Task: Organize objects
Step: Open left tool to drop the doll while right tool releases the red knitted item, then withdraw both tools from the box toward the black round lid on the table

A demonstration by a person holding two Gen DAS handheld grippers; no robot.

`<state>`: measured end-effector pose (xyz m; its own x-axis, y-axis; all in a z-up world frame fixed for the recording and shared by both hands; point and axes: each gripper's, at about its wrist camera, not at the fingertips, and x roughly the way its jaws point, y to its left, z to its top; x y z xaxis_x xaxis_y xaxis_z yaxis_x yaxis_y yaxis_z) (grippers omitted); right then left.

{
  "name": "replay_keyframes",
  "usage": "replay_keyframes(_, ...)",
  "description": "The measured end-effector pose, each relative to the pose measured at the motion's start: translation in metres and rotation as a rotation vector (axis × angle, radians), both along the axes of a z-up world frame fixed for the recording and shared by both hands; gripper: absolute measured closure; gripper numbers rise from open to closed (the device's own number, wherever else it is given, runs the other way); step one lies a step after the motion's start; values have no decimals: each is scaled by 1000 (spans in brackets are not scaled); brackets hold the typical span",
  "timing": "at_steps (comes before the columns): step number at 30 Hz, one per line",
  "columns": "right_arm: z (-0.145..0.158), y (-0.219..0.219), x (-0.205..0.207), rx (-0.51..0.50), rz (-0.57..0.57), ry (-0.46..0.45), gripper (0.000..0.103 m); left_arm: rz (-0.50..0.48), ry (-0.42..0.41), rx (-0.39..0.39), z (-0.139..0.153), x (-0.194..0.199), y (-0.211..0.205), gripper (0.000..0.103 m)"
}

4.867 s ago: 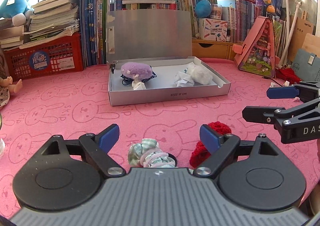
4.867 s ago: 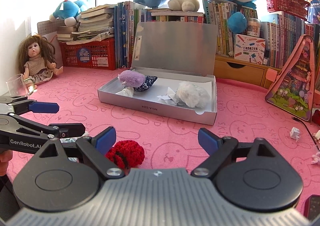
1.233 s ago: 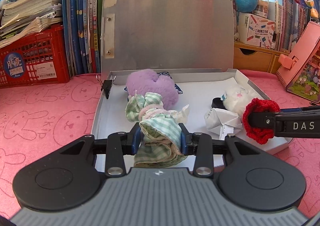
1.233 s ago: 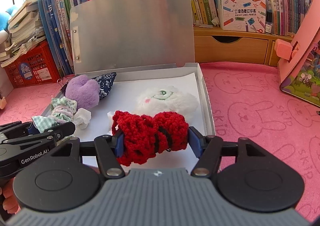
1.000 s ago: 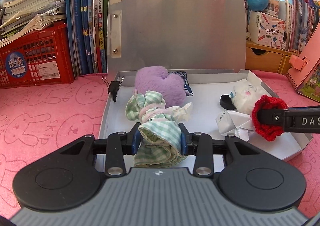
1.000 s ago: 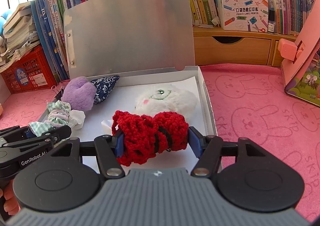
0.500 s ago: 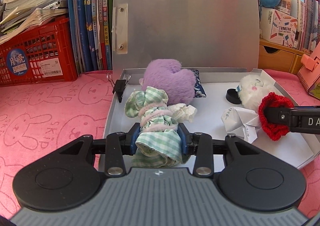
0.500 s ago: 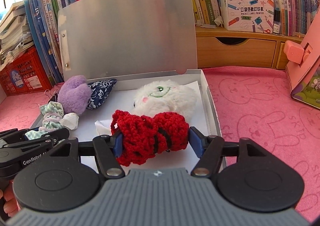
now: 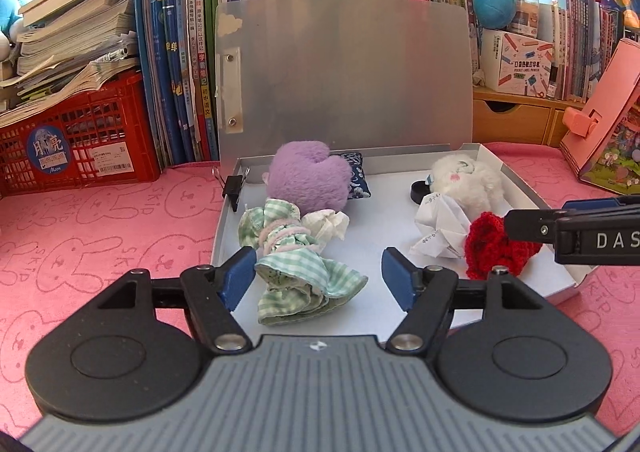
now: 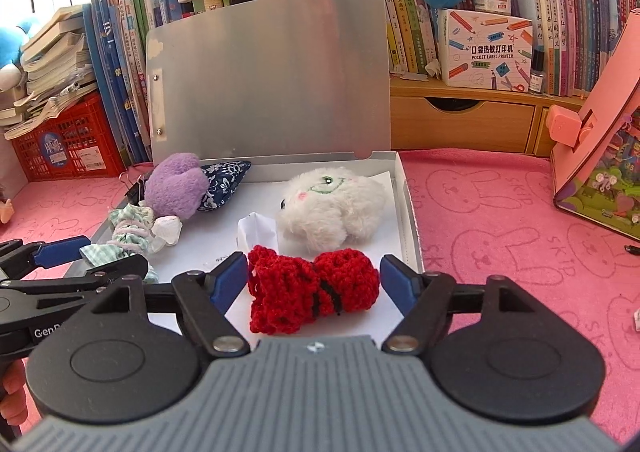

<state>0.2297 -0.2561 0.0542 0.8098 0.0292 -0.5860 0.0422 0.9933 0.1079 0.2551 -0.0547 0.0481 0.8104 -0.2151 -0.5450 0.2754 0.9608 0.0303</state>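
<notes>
A: What's in shot, left cam?

B: Left gripper (image 9: 318,275) over the near edge of the grey box (image 9: 532,195), fingers (image 9: 236,278) spread wide. Green check doll dress (image 9: 296,264) lies on the box floor between them; left pad looks to be just at the cloth, right pad apart from it. Not gripped.

A: And the right?

B: Right gripper (image 10: 314,278) same story, fingers (image 10: 394,278) wide. Red knit piece (image 10: 312,292) sits loose between them on the box floor, near front-right corner. Left pad right by the yarn, contact unclear; right pad apart.

A: What else is in the box?

B: Purple plush (image 9: 306,179) at back-left, w/ a blue patterned pouch (image 10: 224,181) tucked behind it. White plush (image 10: 328,207) at back-right. Folded paper (image 9: 440,226) just in front of it, touching the red knit. Crumpled tissue (image 9: 328,221) between dress and purple plush. Black clip (image 9: 234,185) on the left wall.

A: Box itself?

B: Lid (image 9: 344,83) up, leaning toward the books (image 9: 176,67). Box sits on a counter w/ pink bunny-print cloth (image 9: 100,236). Red crate (image 9: 76,139) at left, pink toy house (image 10: 600,147) at right.

A: Grippers close?

B: Side by side, the left one's finger visible low-left in right cam.
</notes>
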Motion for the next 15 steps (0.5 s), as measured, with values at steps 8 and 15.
replay_keyframes(8,17,6,-51,-7,48,-49,19,-60,-7,-3,13,-56,2,28)
replay_keyframes(15,22,14,-106,-22,107,-86,18,-119,-22,-32,14,-114,11,27)
